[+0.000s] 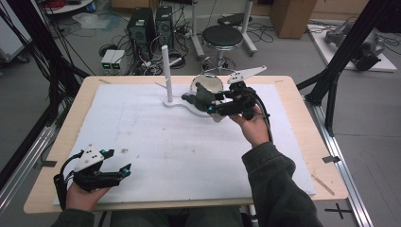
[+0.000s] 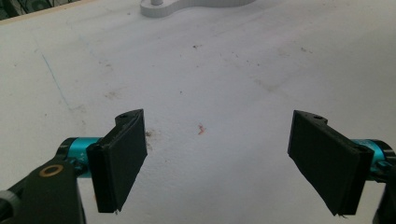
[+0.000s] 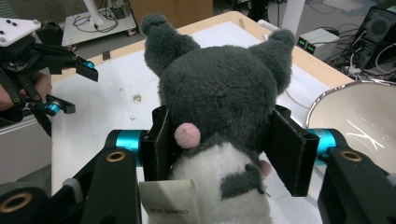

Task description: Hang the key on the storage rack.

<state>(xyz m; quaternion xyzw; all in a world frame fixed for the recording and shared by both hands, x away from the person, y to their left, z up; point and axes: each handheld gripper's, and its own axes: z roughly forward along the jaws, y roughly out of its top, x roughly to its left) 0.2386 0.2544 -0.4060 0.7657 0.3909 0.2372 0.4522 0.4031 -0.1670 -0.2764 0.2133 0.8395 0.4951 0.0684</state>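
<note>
High view: white mat (image 1: 156,142) on table, lab clutter beyond. Right gripper (image 1: 211,105) beside metal bowl (image 1: 206,83).
Left gripper view: left gripper (image 2: 219,161) spread over mat.
Right gripper view: jaws pinching grey plush toy (image 3: 219,93), bowl alongside.
</note>
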